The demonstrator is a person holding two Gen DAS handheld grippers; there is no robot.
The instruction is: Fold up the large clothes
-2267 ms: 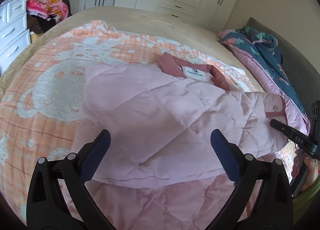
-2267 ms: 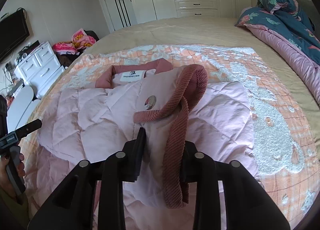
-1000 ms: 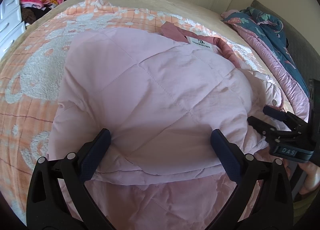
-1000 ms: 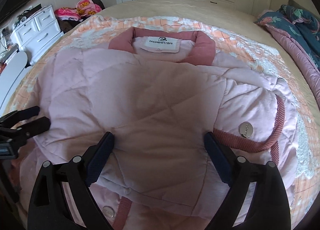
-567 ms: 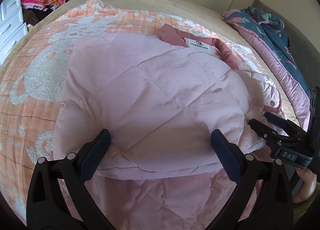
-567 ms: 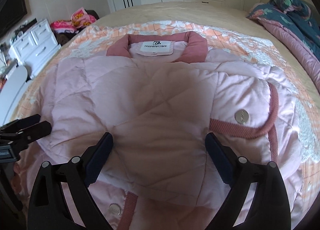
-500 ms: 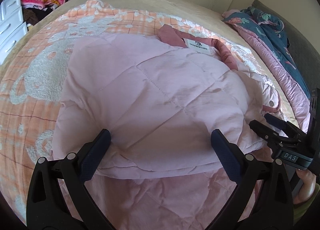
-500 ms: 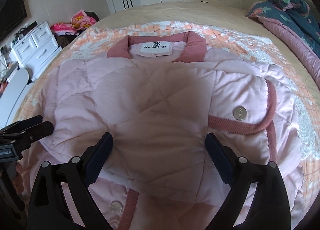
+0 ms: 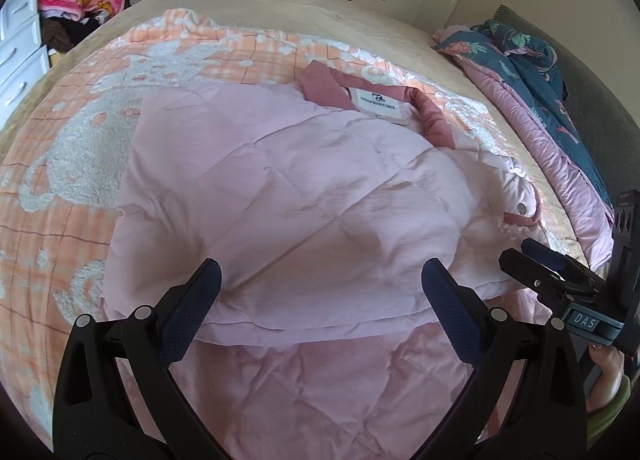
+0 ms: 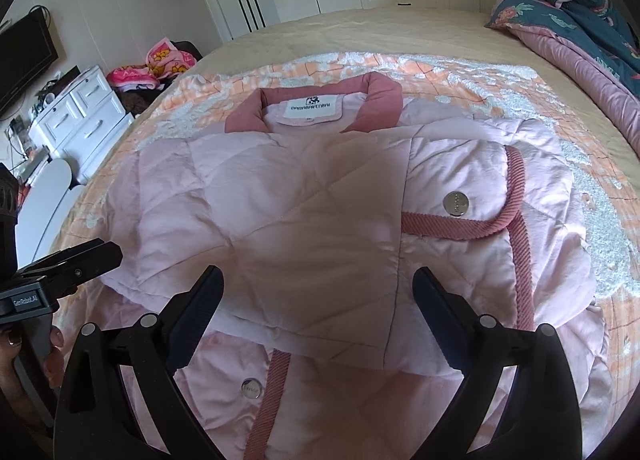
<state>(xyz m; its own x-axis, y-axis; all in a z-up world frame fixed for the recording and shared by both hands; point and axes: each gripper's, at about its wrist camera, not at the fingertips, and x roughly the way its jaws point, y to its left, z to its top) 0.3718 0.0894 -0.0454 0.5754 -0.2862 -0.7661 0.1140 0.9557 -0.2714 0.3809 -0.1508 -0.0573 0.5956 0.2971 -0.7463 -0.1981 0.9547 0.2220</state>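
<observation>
A pale pink quilted jacket (image 9: 288, 195) with a darker pink collar (image 10: 376, 99) and ribbed trim lies on the bed, both sleeves folded across its front. It fills the middle of the right wrist view (image 10: 312, 219). My left gripper (image 9: 320, 292) is open and empty, over the jacket's near left edge. My right gripper (image 10: 318, 292) is open and empty, over the folded sleeve near the hem. Each gripper shows in the other's view: the right one (image 9: 560, 280) at the jacket's right side, the left one (image 10: 68, 268) at its left side.
An orange and white patterned blanket (image 9: 80, 147) lies under the jacket on the beige bed (image 10: 360, 27). A blue floral duvet (image 10: 576, 7) is piled at the right. White drawers (image 10: 80, 107) and a clothes pile (image 10: 160, 59) stand at the left; white wardrobes behind.
The right gripper let go of the ribbed-trim sleeve, which now lies folded across the jacket. Both grippers have since drawn back a little and stay open.
</observation>
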